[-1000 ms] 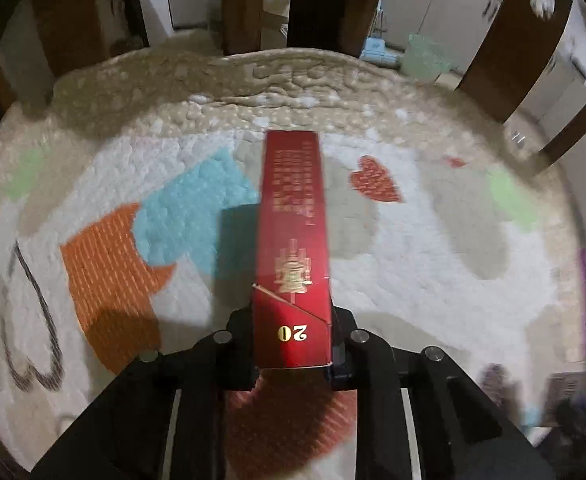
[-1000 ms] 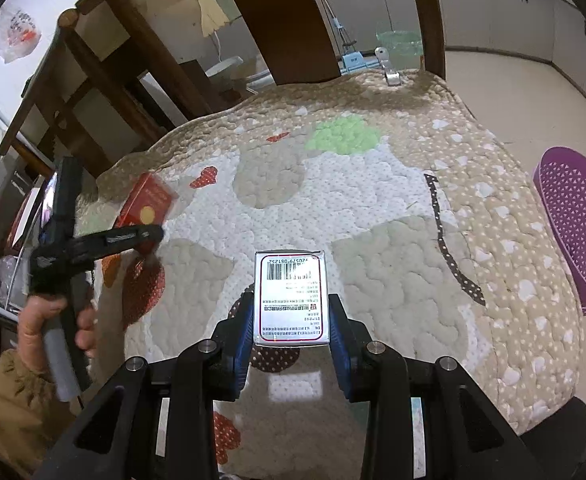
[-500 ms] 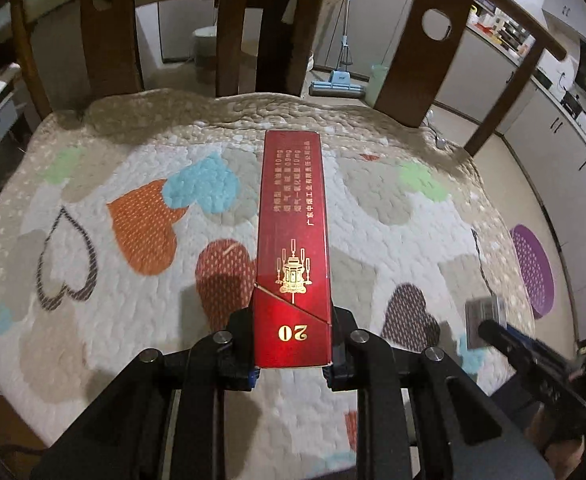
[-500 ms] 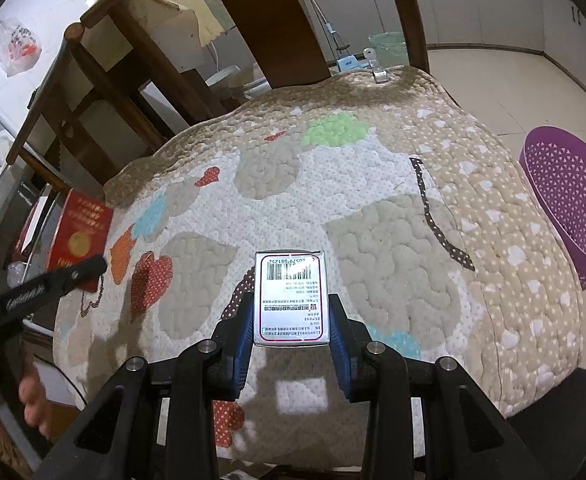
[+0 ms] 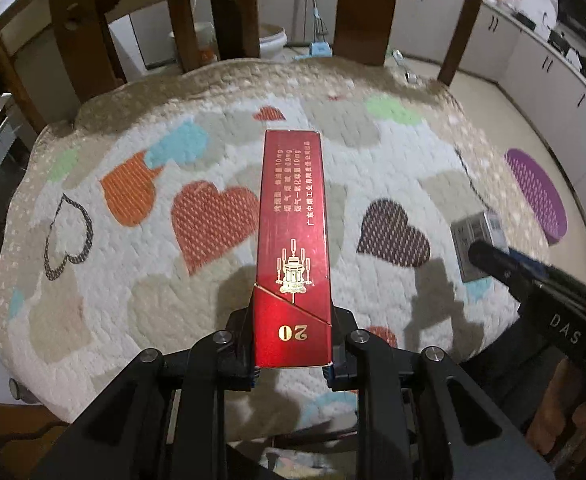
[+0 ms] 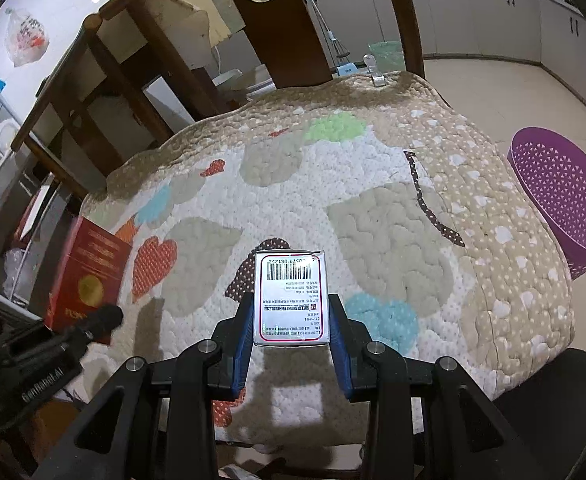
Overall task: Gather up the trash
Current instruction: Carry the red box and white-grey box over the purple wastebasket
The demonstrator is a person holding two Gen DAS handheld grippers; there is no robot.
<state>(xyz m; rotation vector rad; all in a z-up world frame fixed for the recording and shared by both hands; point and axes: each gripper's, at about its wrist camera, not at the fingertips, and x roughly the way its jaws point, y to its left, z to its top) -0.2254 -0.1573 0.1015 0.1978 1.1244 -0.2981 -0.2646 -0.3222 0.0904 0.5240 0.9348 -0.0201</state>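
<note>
Quilted cushion (image 5: 373, 200) lies bare under both held boxes (image 5: 293, 240)

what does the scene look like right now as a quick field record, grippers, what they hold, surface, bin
left gripper: shut on red box
right gripper: shut on white box with barcode
surface: heart-patterned quilt under both grippers
bin: purple basket on the floor, off the quilt's right edge in the right wrist view
behind: wooden chairs
trash placed in basket: none visible
</note>
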